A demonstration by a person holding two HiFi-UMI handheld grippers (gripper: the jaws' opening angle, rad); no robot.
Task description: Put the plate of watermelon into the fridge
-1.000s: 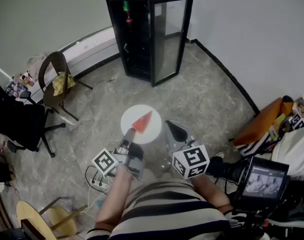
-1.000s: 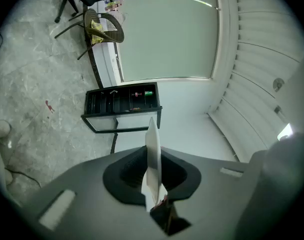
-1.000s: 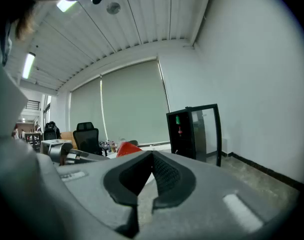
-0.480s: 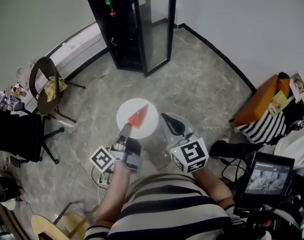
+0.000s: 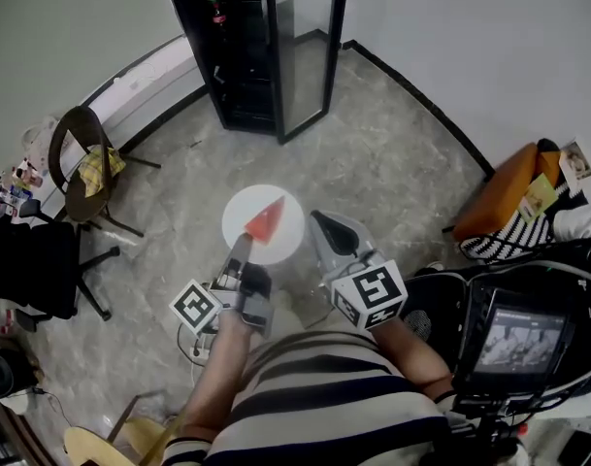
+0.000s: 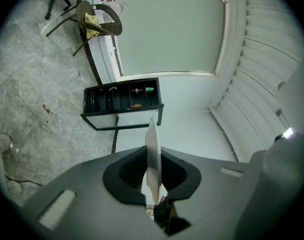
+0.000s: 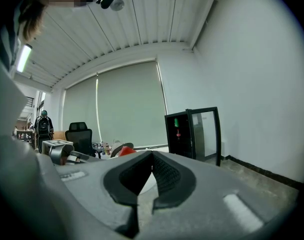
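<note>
Evidently the left claw (image 5: pixel 241 252) pinches the near rim of the round white plate (image 5: pixel 287 239) at frame centre, holding it level so the red watermelon wedge (image 5: pixel 264 223) cannot slide, while the right claw (image 5: pixel 324 229), pressed together and empty, hangs beside it, short of the open black glass-door fridge (image 5: pixel 239 56) at the top.

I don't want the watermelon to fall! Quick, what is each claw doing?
Left claw: shut on the rim of the round white plate carrying the red watermelon wedge.
Right claw: shut, holding nothing.

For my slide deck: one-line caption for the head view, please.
Left tool holds a white plate with a watermelon wedge, open black fridge ahead; right tool shut, empty.
</note>
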